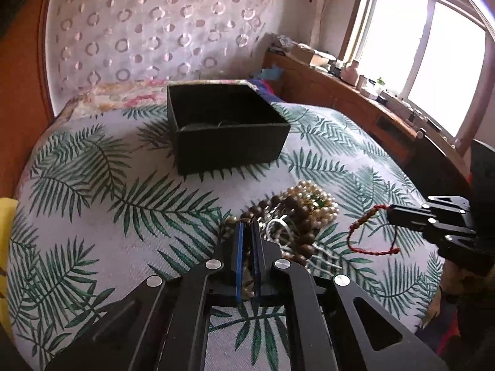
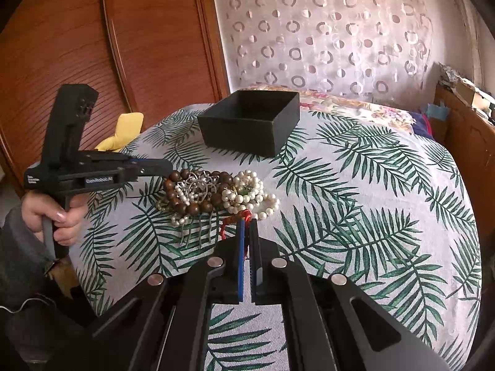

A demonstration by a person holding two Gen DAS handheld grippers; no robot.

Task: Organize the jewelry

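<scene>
A tangled heap of round wooden beads point(image 2: 188, 196) and glossy pearls point(image 2: 247, 191) lies on the leaf-print cloth point(image 2: 355, 185), near the matte black box point(image 2: 247, 123). The left gripper point(image 1: 246, 232) pinches beads from the heap; the right gripper point(image 2: 246, 225) clamps a twisted red cord bracelet point(image 1: 368, 235).

Matt black cardboard box point(image 2: 250, 120), glossy pearl strands point(image 2: 247, 194), polished brown wooden beads point(image 2: 188, 204), woven leaf-print cloth point(image 2: 355, 185), twisted red cord bracelet point(image 1: 368, 238).
</scene>
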